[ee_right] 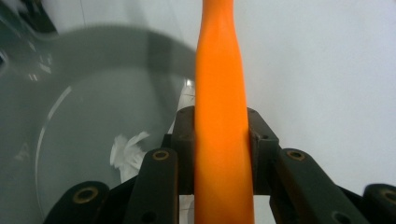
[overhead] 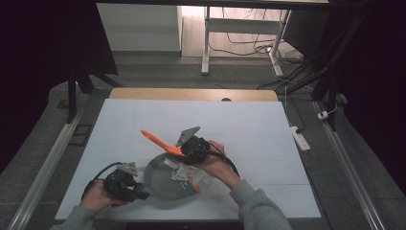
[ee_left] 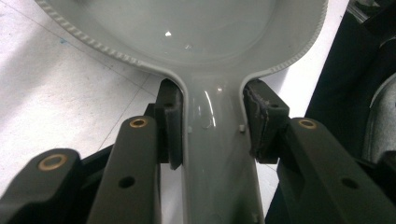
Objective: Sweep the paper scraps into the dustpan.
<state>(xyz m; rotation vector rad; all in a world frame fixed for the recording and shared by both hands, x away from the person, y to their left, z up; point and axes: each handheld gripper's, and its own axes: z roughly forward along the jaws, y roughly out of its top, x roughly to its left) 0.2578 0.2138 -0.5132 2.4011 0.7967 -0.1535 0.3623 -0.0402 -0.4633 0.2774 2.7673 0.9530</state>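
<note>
A grey pan (overhead: 160, 184) with a beaded rim sits near the front edge of the white table. Its flat handle (ee_left: 217, 144) lies between the pads of my left gripper (ee_left: 212, 123), which is shut on it at the pan's left (overhead: 142, 193). My right gripper (overhead: 185, 152) hovers over the pan's far rim, shut on an orange tool handle (ee_right: 220, 121). That orange handle (overhead: 155, 139) points up and to the left over the table. White paper scraps (ee_right: 125, 151) lie inside the pan (ee_right: 84, 107), below the right gripper (ee_right: 220, 140). A small orange piece (overhead: 197, 189) shows at the pan's right rim.
The white table top (overhead: 239, 124) stretches behind and to the right of the pan, ending in a wooden far edge (overhead: 191, 94). A power strip (overhead: 300, 137) and cables lie on the floor to the right. A desk frame (overhead: 206, 43) stands beyond the table.
</note>
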